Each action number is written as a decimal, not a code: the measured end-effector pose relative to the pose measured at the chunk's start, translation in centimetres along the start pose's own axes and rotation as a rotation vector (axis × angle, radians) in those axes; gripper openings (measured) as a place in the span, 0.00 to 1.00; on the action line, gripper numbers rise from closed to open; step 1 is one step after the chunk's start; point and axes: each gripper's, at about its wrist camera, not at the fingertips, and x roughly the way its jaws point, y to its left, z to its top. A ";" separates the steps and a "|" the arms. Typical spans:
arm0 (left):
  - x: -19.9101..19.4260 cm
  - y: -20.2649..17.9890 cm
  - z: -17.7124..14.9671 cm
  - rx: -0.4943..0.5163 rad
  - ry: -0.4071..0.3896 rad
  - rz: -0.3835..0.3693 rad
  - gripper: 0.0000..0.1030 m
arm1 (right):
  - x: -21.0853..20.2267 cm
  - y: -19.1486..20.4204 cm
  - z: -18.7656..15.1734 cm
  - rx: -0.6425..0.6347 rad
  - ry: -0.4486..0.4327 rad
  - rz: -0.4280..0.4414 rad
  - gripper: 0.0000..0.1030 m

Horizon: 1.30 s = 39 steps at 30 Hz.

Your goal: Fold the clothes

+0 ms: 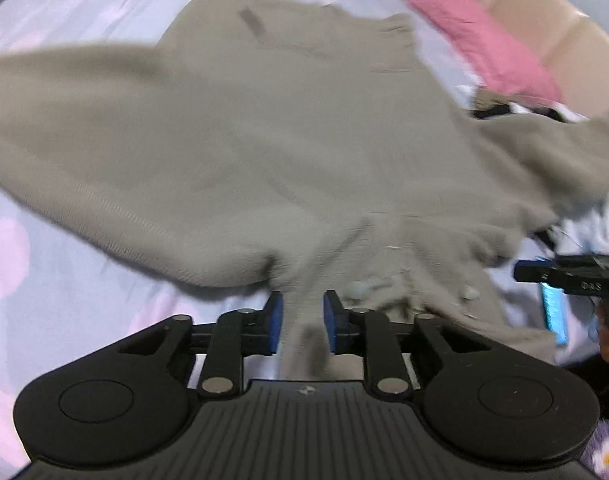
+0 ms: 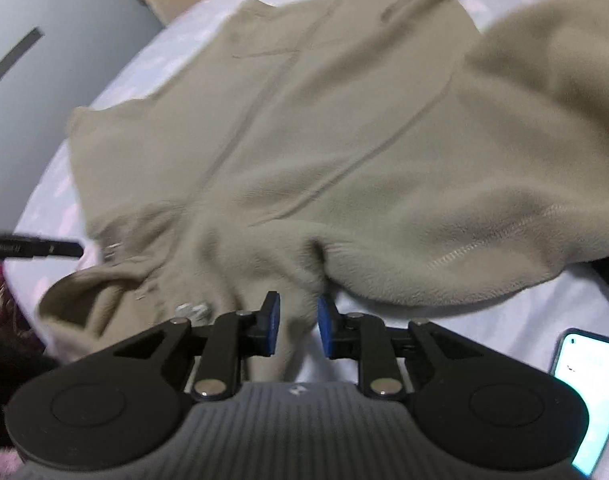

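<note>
Across a pale lilac bedsheet (image 1: 64, 280) printed with soft pink blotches lies a beige fleece pullover (image 1: 264, 140), spread broad and mostly flat, its body running away from both cameras toward the far hem. Its sleeves fan outward: one sweeps off to the left in the left wrist view, the other billows to the right in the right wrist view. Near the collar a few small snap fasteners (image 1: 358, 290) glint.

A bunched ridge of fleece near the collar end rises between the blue pads of the left gripper (image 1: 303, 322), and a similar tuck runs between those of the right gripper (image 2: 298, 326). Each gripper's jaws stand narrowly parted with cloth filling the gap; blur hides whether the pads truly pinch, though the fabric gathers toward them as if held. Judging by this, both hands have the near edge, one to each side of the collar, and the garment's long axis points straight ahead, so the coming fold would carry this edge forward over the body.

Only the left view shows a pink pillow (image 1: 484, 44) at the far right and the other gripper's dark finger beside a teal strip. Only the right view shows a lit phone (image 2: 588, 396) on the sheet and a grey cabinet (image 2: 44, 60) beyond the bed.
</note>
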 end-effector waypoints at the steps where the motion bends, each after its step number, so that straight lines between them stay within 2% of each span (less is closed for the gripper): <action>1: -0.4 -0.9 0.0 0.027 0.001 0.000 0.24 | -0.7 0.4 -0.1 -0.020 0.004 0.015 0.24; 5: -0.2 -2.8 -0.2 0.084 0.037 0.029 0.40 | -1.1 3.3 0.0 -0.092 0.059 0.096 0.25; 9: 0.8 -3.6 -0.6 0.119 0.084 0.078 0.41 | 0.1 6.5 0.1 -0.218 0.137 0.079 0.25; 12: 1.7 -3.4 -1.4 0.110 0.123 0.070 0.41 | 1.8 7.3 -0.7 -0.260 0.224 0.067 0.25; 14: 2.4 -3.7 -1.9 0.116 0.143 0.073 0.41 | 2.8 7.6 -1.3 -0.280 0.269 0.066 0.34; 15: 2.5 -3.8 -2.1 0.125 0.151 0.079 0.41 | 3.2 7.7 -1.6 -0.289 0.286 0.064 0.43; 16: 2.7 -3.9 -2.3 0.135 0.159 0.086 0.41 | 3.5 7.8 -1.9 -0.300 0.292 0.051 0.44; 17: 2.8 -4.0 -2.5 0.142 0.163 0.089 0.41 | 3.5 7.9 -2.2 -0.315 0.287 0.027 0.40; 19: 2.7 -4.4 -2.6 0.152 0.157 0.073 0.39 | 2.9 7.8 -2.5 -0.323 0.276 -0.035 0.12; 22: 1.6 -4.9 -2.2 0.165 0.112 -0.032 0.38 | 1.1 6.5 -1.9 -0.254 0.216 -0.103 0.12; 26: 0.1 -3.9 -1.5 0.069 0.044 -0.109 0.42 | -0.3 3.5 -0.9 -0.156 0.159 -0.173 0.12; 29: 0.2 -2.5 -1.6 -0.017 0.050 -0.075 0.42 | 0.1 2.5 -0.8 -0.113 0.160 -0.175 0.12; 33: 2.0 -0.8 -2.6 -0.084 0.135 -0.012 0.41 | 0.9 2.9 -1.2 -0.135 0.170 -0.173 0.12; 37: 3.2 -0.9 -3.4 -0.089 0.183 -0.055 0.41 | 0.4 2.5 -1.2 -0.106 0.151 -0.111 0.14; 39: 2.6 -1.4 -3.2 -0.060 0.163 -0.029 0.41 | -0.5 2.0 -0.9 -0.079 0.135 -0.081 0.17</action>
